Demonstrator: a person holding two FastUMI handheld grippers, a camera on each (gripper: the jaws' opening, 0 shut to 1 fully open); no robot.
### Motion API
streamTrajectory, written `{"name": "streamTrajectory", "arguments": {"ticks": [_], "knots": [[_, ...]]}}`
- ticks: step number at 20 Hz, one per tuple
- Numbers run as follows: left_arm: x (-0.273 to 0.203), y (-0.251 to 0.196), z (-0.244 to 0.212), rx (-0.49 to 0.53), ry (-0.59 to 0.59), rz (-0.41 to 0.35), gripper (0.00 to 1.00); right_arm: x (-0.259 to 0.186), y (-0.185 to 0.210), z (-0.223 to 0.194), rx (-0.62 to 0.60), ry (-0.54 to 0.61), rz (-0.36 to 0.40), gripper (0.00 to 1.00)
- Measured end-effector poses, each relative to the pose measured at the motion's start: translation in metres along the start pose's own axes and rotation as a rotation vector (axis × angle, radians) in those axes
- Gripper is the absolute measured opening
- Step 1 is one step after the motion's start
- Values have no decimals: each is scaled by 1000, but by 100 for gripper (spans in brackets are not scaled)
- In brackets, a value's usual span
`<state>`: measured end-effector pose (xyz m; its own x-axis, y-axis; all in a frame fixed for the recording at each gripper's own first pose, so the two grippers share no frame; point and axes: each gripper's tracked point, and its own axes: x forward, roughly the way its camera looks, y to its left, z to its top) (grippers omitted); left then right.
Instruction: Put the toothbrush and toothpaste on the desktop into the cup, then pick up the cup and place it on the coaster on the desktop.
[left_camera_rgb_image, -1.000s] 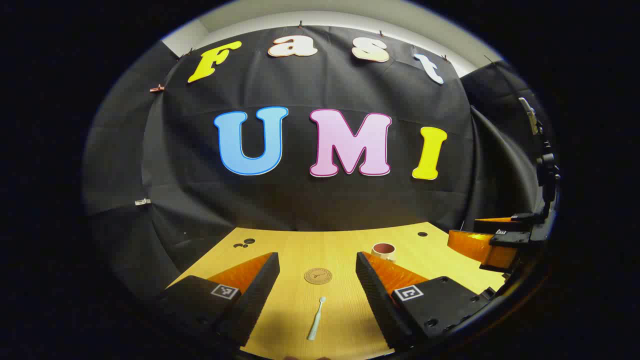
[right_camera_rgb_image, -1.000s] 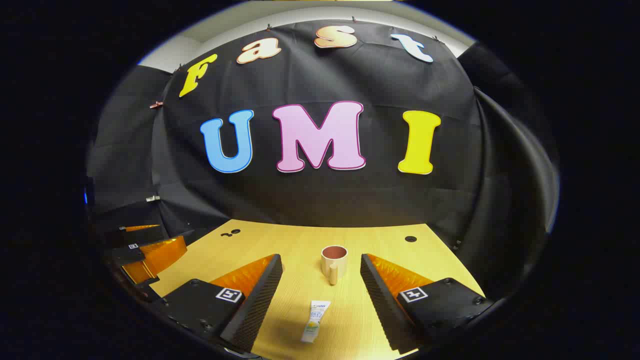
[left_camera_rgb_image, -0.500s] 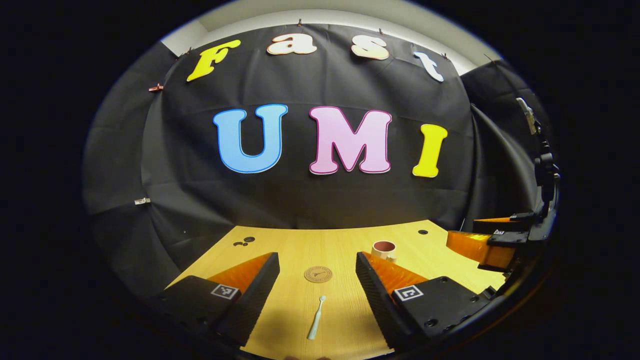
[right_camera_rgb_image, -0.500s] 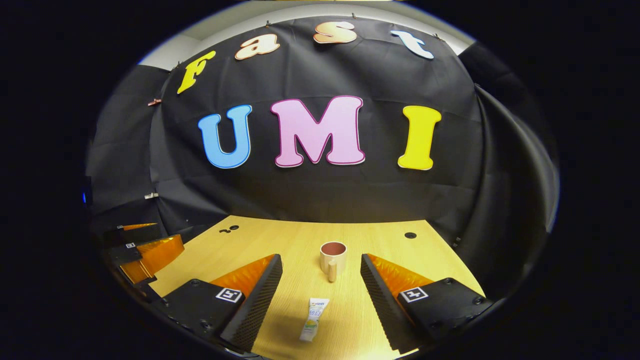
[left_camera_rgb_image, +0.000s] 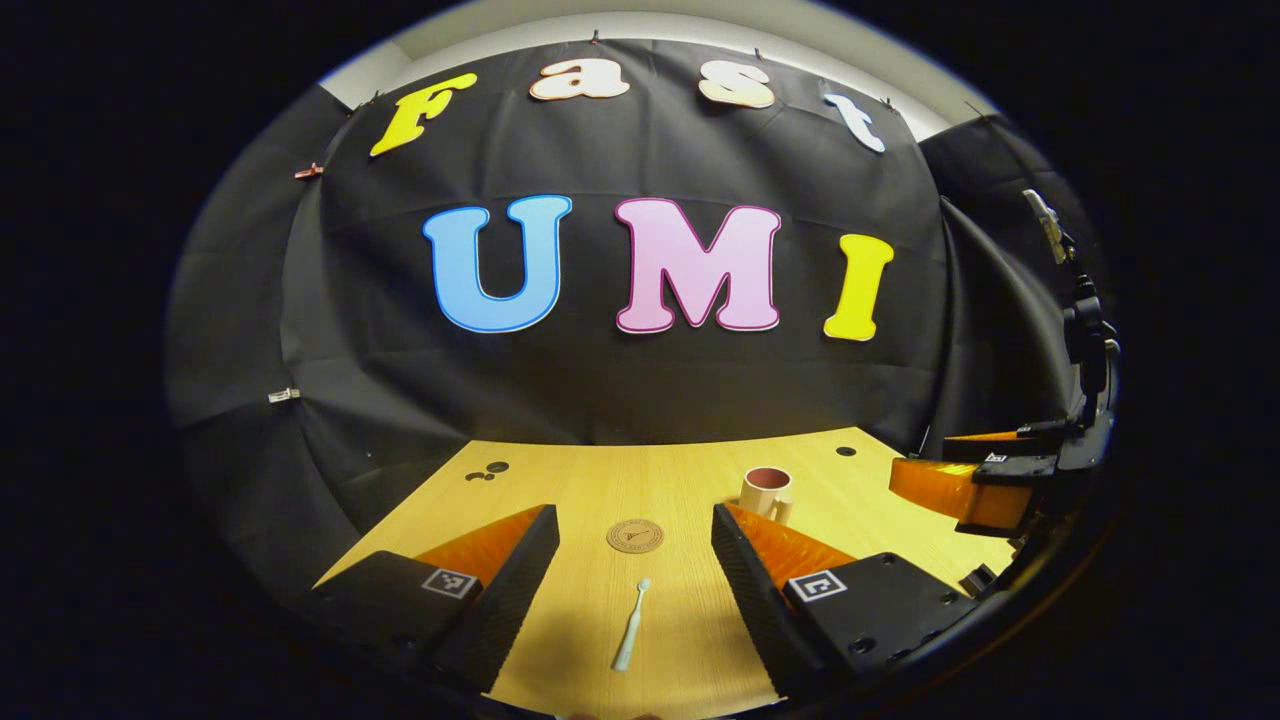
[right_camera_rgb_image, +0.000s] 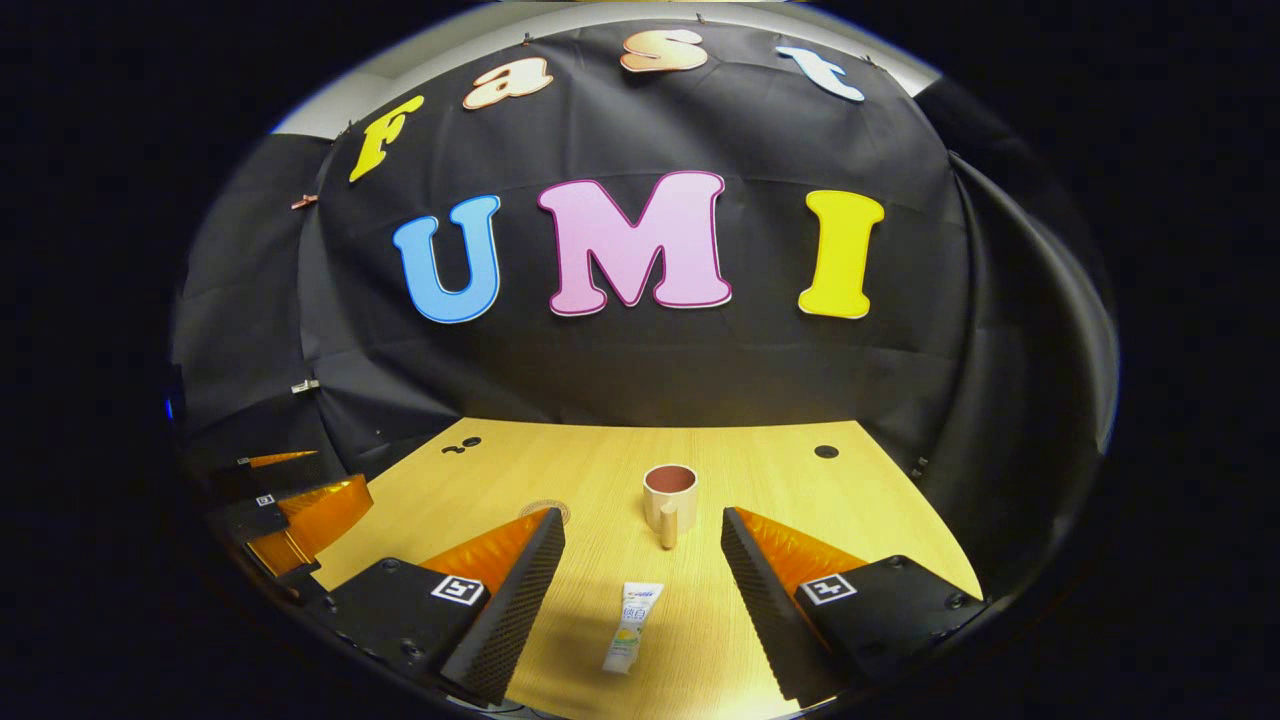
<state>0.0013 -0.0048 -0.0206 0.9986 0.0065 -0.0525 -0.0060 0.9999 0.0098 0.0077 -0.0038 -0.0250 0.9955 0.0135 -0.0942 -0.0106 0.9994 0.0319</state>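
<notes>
A pale toothbrush lies on the wooden desktop between the fingers of my open left gripper. Just beyond it sits a round brown coaster, with a beige cup to the right. In the right gripper view a white toothpaste tube lies between the fingers of my open right gripper, which hovers above the desktop. The cup stands upright past the tube, handle toward me. The coaster peeks out behind my left finger. Each view catches the other gripper at its edge: right gripper, left gripper.
Small dark holes mark the desktop near its back corners. Black cloth walls close off the back and both sides of the booth. A stand with a clamp rises at the far right of the left gripper view.
Both grippers have tilted or risen slightly, so the desktop and its objects sit a bit higher and farther in each view. The coaster has come into sight in the right gripper view. Nothing was grasped.
</notes>
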Motion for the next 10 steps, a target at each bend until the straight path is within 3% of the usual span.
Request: {"name": "streamTrajectory", "arguments": {"ticks": [4, 10], "knots": [[2, 2, -5, 4, 13, 9, 97, 15, -6, -23, -29, 90, -32, 97], [0, 6, -19, -6, 53, 43, 97, 44, 8, -42, -46, 176, 13, 98]]}}
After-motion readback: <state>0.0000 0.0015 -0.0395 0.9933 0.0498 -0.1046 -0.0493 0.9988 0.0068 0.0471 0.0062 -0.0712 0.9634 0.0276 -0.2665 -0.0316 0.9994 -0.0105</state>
